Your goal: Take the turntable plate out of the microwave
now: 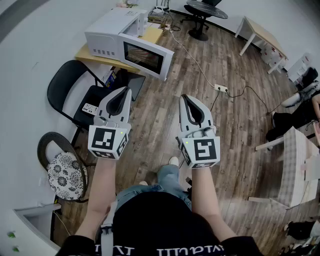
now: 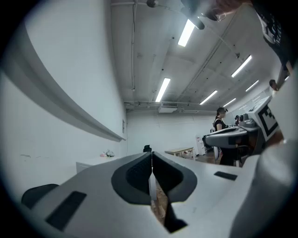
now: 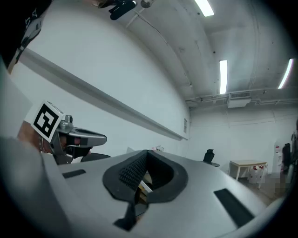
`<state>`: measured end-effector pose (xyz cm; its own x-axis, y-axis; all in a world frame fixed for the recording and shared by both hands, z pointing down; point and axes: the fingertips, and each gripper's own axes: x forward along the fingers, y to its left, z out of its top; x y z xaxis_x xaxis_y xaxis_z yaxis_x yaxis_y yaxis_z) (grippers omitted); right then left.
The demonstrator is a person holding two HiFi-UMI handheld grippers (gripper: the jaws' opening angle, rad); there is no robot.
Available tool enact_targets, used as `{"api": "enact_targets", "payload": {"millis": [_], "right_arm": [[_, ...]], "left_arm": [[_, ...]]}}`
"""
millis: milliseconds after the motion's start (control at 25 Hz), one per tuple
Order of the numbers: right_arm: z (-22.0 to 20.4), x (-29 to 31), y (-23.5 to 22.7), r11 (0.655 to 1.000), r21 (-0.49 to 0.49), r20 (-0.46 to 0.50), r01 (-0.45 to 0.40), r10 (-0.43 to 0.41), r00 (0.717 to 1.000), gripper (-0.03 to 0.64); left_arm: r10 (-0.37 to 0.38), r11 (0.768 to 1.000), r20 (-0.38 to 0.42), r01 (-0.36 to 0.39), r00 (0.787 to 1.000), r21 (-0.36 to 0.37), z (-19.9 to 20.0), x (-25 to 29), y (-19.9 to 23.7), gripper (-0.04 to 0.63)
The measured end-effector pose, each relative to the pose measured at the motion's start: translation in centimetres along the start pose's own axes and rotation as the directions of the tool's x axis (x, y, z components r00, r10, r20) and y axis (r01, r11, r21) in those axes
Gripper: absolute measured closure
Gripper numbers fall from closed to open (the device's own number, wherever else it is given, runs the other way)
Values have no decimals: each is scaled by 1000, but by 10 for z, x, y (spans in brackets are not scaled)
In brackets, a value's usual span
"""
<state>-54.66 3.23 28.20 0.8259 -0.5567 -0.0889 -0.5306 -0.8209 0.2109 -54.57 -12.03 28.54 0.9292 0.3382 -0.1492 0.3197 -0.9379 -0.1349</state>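
The white microwave (image 1: 107, 32) stands on a small wooden table (image 1: 152, 35) at the far left, and its door (image 1: 145, 57) is swung open. The turntable plate is not visible; the cavity is hidden from this angle. Both grippers are held out level over the wood floor, well short of the microwave. My left gripper (image 1: 121, 95) is shut with nothing in it, and its jaws meet in the left gripper view (image 2: 152, 162). My right gripper (image 1: 189, 102) is likewise shut and empty (image 3: 145, 160). Each gripper shows in the other's view.
A black chair (image 1: 70, 85) with a remote (image 1: 90, 108) stands left of the grippers, with a cushioned stool (image 1: 67, 175) nearer. A power strip (image 1: 220, 88) and cable lie on the floor. Tables (image 1: 260, 32) and an office chair (image 1: 202, 12) stand farther off. A person (image 2: 219, 123) stands far back.
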Motion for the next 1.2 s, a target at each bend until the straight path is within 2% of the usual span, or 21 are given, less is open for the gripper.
{"api": "enact_targets", "payload": {"millis": [360,400,440,480,560,600,680,920,1200], "right_arm": [[3,4,0,998,40,-4,41,-40,999,600],[2,6,-3,998,58,-6,35,-34,999,596],[1,8,-5,997,79,-8,23,-23,1000,548],[-1,11,-8,995,101,-11,10,-9,1000,445],[-6,17,-15,992,129,-17,-6,8,1000,306],[-8,20,-19,992,127,-23,-6,9,1000,288],[-13,25,-29,994,110,-31,-3,6,1000,263],[-26,42,-64,991,132,-33,-30,35,999,258],[-54,59,-155,983,185,-81,1,14,997,259]], "left_arm": [[9,1000,-14,-9,1000,-1,-5,-3,10,572],[14,1000,-27,-15,1000,-11,-8,0,11,525],[19,1000,-44,-20,999,-23,-12,4,12,457],[24,999,-64,-26,998,-34,-17,8,13,390],[33,998,-98,-39,995,-53,-25,17,13,249],[37,997,-107,-44,994,-65,-28,22,13,202],[35,994,-119,-46,992,-95,-32,33,11,155],[-1,991,-145,-18,989,-132,-42,81,-10,140],[5,995,-131,-18,991,-99,-44,157,-49,140]]}}
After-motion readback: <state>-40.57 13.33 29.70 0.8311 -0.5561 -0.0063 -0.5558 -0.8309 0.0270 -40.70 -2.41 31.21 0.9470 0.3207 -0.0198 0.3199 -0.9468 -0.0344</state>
